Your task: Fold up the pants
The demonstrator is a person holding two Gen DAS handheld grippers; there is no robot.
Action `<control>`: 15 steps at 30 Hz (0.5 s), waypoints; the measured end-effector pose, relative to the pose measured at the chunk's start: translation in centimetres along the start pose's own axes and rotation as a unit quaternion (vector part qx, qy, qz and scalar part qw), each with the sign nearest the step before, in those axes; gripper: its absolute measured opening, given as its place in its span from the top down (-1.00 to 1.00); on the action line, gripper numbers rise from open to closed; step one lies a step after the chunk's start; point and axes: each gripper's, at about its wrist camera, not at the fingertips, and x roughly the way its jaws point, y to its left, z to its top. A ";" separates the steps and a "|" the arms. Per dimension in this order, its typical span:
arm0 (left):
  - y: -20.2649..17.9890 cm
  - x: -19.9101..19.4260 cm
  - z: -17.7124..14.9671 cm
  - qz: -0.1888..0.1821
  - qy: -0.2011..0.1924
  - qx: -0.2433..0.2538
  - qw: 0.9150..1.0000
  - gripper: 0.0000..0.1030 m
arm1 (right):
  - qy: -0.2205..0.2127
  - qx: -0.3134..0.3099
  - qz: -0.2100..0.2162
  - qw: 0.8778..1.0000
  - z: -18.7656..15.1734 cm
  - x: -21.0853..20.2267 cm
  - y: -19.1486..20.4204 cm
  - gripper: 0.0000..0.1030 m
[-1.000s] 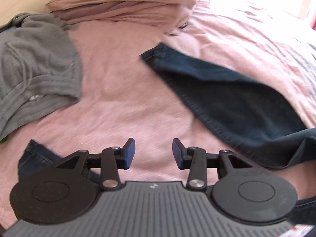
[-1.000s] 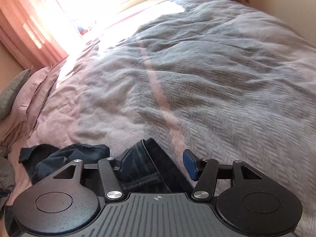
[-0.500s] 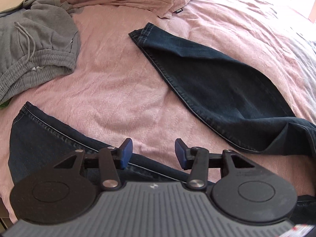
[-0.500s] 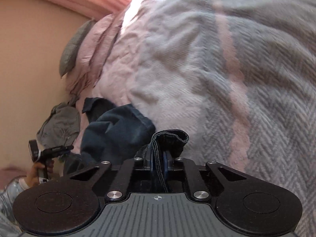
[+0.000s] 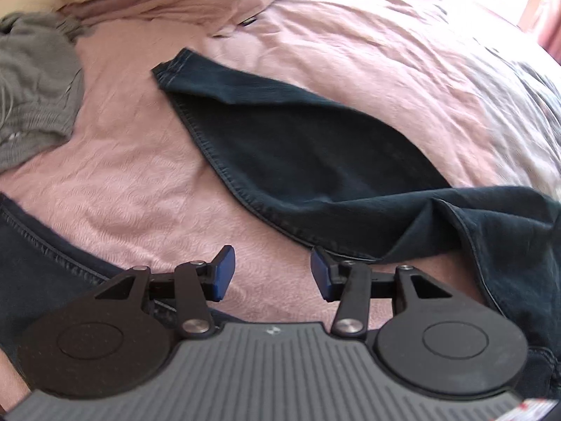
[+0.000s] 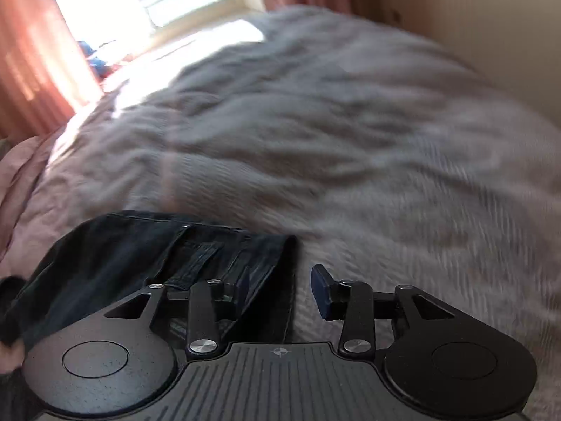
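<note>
Your left gripper [image 5: 269,273] gapes empty over dark denim pants [image 5: 315,154]; your right gripper [image 6: 280,287] is opening, waistband [image 6: 242,256] loose between.

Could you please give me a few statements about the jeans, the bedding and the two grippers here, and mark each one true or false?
1. The dark jeans lie on a pink bedspread. True.
2. The left gripper is clamped on a jeans leg. False: its jaws stand apart with only bedspread between them.
3. A grey garment lies at the left of the left wrist view. True.
4. The right gripper pinches the jeans waistband. False: its jaws are opening, and the pads press on nothing.
5. The waistband rests on a bare wooden floor. False: it rests on a grey blanket.
</note>
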 end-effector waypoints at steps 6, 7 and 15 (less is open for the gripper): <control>1.5 0.0 0.6 0.002 -0.007 -0.006 1.000 0.09 | -0.023 0.134 0.086 0.987 -0.6 -3.2 -4.0 0.11; 2.1 0.1 1.0 0.001 -0.011 -0.012 1.000 0.09 | -0.017 0.132 0.073 0.988 -0.7 -3.1 -3.9 0.11; 7.0 4.8 5.7 0.015 -0.054 0.015 0.998 -0.07 | -0.024 0.171 0.006 0.985 -2.4 -3.8 -3.1 0.11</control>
